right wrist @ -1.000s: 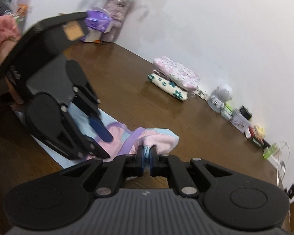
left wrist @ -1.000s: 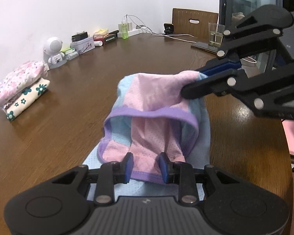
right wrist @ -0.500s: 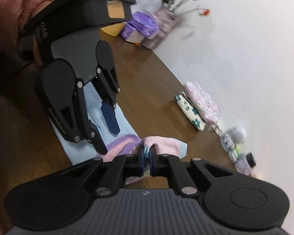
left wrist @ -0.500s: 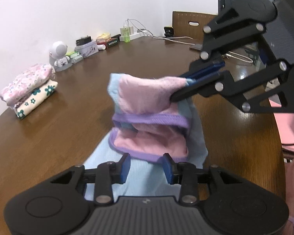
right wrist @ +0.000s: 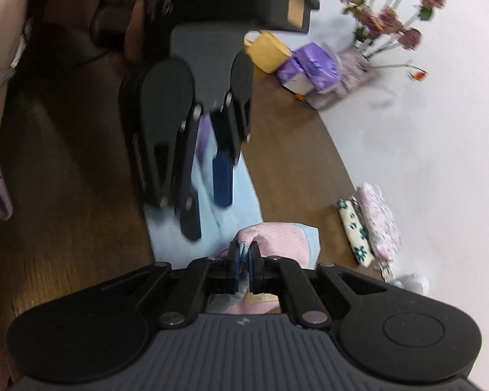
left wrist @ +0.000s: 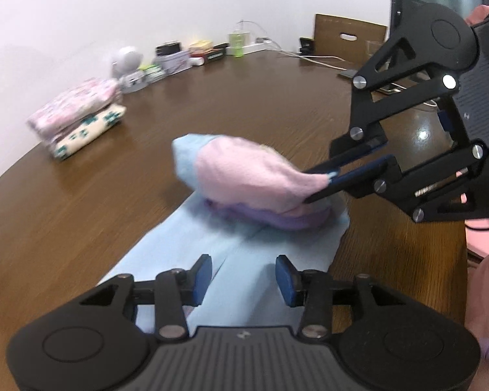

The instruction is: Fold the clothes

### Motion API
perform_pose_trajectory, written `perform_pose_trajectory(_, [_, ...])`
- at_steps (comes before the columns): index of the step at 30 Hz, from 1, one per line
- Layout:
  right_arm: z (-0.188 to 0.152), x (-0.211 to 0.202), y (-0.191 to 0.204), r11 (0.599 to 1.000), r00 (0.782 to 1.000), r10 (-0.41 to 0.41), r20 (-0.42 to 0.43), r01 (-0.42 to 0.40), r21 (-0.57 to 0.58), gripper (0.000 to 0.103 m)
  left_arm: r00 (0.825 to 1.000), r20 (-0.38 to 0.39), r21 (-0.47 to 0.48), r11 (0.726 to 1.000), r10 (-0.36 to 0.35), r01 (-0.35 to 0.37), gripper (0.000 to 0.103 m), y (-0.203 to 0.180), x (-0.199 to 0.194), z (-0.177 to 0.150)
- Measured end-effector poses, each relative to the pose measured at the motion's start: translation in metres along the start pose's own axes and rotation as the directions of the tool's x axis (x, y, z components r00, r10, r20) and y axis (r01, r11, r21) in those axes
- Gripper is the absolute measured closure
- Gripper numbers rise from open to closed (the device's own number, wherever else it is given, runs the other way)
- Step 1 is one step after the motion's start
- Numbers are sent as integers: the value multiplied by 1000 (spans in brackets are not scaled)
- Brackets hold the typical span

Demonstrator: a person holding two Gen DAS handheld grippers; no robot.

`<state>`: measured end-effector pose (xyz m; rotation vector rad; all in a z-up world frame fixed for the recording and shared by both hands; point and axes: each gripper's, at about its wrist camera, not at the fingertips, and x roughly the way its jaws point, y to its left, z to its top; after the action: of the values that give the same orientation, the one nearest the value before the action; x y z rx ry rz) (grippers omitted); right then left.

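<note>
- Left tongs (left wrist: 243,275): spread wide, empty, above the blue garment (left wrist: 244,254) on the desk (left wrist: 81,202).
- Right tongs (right wrist: 243,262): clamped on the garment's pink fold (right wrist: 277,238).

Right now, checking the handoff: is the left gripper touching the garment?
Apart. In the left wrist view the left gripper is open, its blue pads bare, above the light blue and pink garment, which only the right gripper pinches.
</note>
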<state>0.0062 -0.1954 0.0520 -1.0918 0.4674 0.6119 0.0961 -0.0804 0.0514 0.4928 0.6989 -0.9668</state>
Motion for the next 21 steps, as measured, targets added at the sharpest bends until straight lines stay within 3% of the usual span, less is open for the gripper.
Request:
perform_pose_trajectory(14, [17, 20, 19, 995, 999, 43, 8, -42, -88, 99, 1000, -10, -59, 998, -13, 12, 61, 4, -5, -18])
perform_pose_trajectory(21, [17, 28, 31, 990, 997, 82, -7, -82, -113, 98, 1000, 18, -123, 992, -9, 11, 50, 12, -21, -19])
